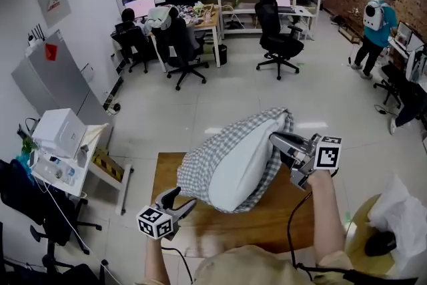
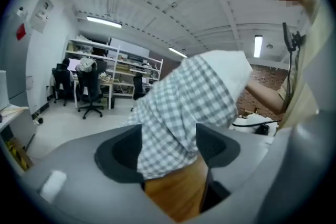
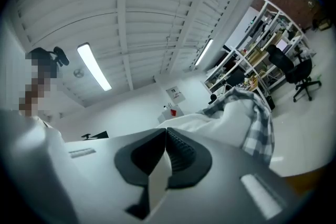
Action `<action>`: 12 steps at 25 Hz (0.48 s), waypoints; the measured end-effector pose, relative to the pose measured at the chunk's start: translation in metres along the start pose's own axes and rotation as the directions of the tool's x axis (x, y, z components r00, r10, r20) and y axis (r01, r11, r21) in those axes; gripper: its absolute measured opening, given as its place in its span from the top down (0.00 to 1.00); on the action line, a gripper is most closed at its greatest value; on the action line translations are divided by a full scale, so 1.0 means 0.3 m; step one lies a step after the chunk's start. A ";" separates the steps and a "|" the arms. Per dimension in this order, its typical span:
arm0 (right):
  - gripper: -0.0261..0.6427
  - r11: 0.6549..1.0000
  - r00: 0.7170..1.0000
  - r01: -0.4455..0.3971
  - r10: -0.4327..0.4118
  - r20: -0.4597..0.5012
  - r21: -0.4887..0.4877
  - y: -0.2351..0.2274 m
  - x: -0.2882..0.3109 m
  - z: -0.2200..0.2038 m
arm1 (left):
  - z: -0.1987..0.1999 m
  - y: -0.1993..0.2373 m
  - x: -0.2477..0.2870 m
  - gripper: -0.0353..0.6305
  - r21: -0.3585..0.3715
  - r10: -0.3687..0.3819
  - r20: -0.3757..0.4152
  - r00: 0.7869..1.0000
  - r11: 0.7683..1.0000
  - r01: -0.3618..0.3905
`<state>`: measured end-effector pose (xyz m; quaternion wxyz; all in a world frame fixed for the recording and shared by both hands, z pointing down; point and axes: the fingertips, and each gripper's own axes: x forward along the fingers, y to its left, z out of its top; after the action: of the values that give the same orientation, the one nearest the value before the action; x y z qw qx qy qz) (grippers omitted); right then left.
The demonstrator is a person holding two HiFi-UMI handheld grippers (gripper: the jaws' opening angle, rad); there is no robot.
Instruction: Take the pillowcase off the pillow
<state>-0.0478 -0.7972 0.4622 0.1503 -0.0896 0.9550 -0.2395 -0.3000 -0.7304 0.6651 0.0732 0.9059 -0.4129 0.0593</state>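
1. The pillow (image 1: 245, 160) sits in the middle of the head view, tilted up over the wooden table (image 1: 280, 218), its white end bare toward the right. The checked pillowcase (image 1: 200, 167) covers only its left and upper side, so the sleeve looks partly peeled off.

2. The right gripper (image 1: 275, 140) is at the right of the frame, at the bare white end. Its own view shows the jaws pressed together, with the white pillow (image 3: 226, 120) directly beyond them. Since the pillow stands lifted there, I judge that they pinch a fold of its edge.

3. The left gripper (image 1: 181, 201) is low in the lower left, near the bottom edge of the cover. In its own view the jaws stand moderately apart and the checked cloth (image 2: 184, 107) hangs in the gap, with the table (image 2: 176, 191) showing below. The pads do not appear to press on it, so I read this gripper as holding nothing.

4. The step in hand looks like a re-grip during the stripping: the right gripper anchors the pillow while the left one sets up a fresh hold on the cover.

5. The next move calls for closing the left jaws on the cloth alone, near its loose hem, and not on the pillow beneath it. The left gripper should then draw toward the lower left, away from the right gripper, which keeps its pinch firm.
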 end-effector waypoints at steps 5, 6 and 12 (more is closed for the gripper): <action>0.96 0.995 0.994 -0.092 0.090 -0.059 -0.033 0.063 -0.023 -0.031 | 0.330 0.100 0.075 0.55 -0.009 0.001 0.141 0.990 1.000 0.001; 0.96 0.994 0.993 -0.103 0.100 -0.067 -0.040 0.076 -0.025 -0.045 | 0.394 0.085 0.116 0.55 0.010 -0.034 0.151 0.988 0.999 0.032; 0.96 0.990 0.990 -0.105 0.095 -0.107 -0.094 0.125 -0.013 -0.076 | 0.688 -0.179 0.427 0.61 0.228 -0.306 0.018 0.952 0.928 0.294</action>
<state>-0.0554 -0.7538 0.4643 0.1086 -0.0364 0.9754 -0.1881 -0.1662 -0.8278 0.4792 -0.0316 0.9621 -0.2619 0.0693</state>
